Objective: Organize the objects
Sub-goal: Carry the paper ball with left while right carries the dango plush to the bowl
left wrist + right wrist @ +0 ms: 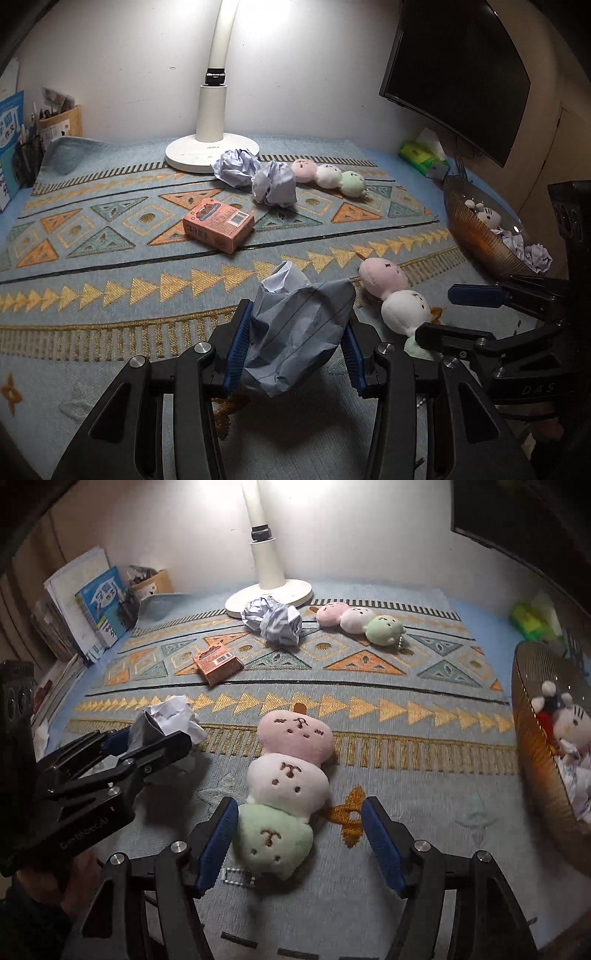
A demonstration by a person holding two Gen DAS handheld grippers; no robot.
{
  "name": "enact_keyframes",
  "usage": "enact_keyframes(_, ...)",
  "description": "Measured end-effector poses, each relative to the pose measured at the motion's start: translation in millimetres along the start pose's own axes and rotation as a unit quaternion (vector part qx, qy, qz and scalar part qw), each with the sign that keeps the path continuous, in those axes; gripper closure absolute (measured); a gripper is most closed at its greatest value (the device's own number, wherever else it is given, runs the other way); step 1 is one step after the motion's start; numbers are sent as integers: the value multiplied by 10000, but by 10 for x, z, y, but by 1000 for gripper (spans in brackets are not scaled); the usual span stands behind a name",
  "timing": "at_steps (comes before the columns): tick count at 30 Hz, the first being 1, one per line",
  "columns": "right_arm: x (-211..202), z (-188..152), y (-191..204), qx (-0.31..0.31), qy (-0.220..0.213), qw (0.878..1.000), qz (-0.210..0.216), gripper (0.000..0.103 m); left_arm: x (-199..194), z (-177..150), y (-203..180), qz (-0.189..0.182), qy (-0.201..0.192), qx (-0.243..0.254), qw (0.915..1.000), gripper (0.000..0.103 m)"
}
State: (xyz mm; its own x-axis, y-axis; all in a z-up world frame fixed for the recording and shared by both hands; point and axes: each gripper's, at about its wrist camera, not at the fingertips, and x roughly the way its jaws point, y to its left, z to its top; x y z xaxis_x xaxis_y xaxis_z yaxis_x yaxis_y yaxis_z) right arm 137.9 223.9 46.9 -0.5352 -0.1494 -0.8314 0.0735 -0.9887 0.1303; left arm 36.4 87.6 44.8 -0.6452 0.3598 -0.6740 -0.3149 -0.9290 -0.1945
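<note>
Up close, the left gripper (pixel 295 347) is clamped on a crumpled ball of grey-blue paper (pixel 299 332), its blue pads pressing both sides of the wad. Beside it, the right gripper (pixel 301 832) stands partly spread around the green end of a plush skewer toy (pixel 291 775) made of pink, white and green balls; the toy lies flat on the patterned cloth (pixel 406 768), the left pad just beside the green ball and the right pad clear of it.

Farther out on the cloth lies a small orange box (pixel 218 225). Beyond it, near the round base of a white desk lamp (pixel 212 122), sit two more crumpled paper balls (pixel 255 175) and a second plush skewer toy (pixel 330 175).

At the right edge stands a brown wire basket (pixel 535 760) holding a white cat plush (pixel 570 725) and more crumpled paper. Books (pixel 99 602) lean against the wall at the left.
</note>
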Motion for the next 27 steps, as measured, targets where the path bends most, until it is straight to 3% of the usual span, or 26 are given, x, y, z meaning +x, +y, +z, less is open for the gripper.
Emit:
enact_keyframes(6,80,-44,269,219,-163,9992,-296,36,8,-20,-2,129,-65,50,9999,61)
enact_keyframes(9,108,-33,380,150,-319,9955,-885,36,1,-22,43,299,-105,-38,9995,61)
enact_keyframes(13,225,-72,366,170,-184,9972,-702,36,-59,-13,175,243,-281,-379,9986,61)
enact_keyframes(15,278,-116,353,240,-146,9971,-705,40,-27,-10,198,93,-178,-418,9989,61)
enact_keyframes(17,255,-148,364,293,-309,9968,-670,55,-9,-10,175,125,-156,-389,9990,61)
enact_keyframes(22,79,-124,383,326,-684,9933,-867,57,-16,-18,84,265,-185,-175,9993,61)
enact_keyframes(27,-335,-19,151,600,-1215,9864,-935,57,-62,64,-70,237,-245,-19,9994,61)
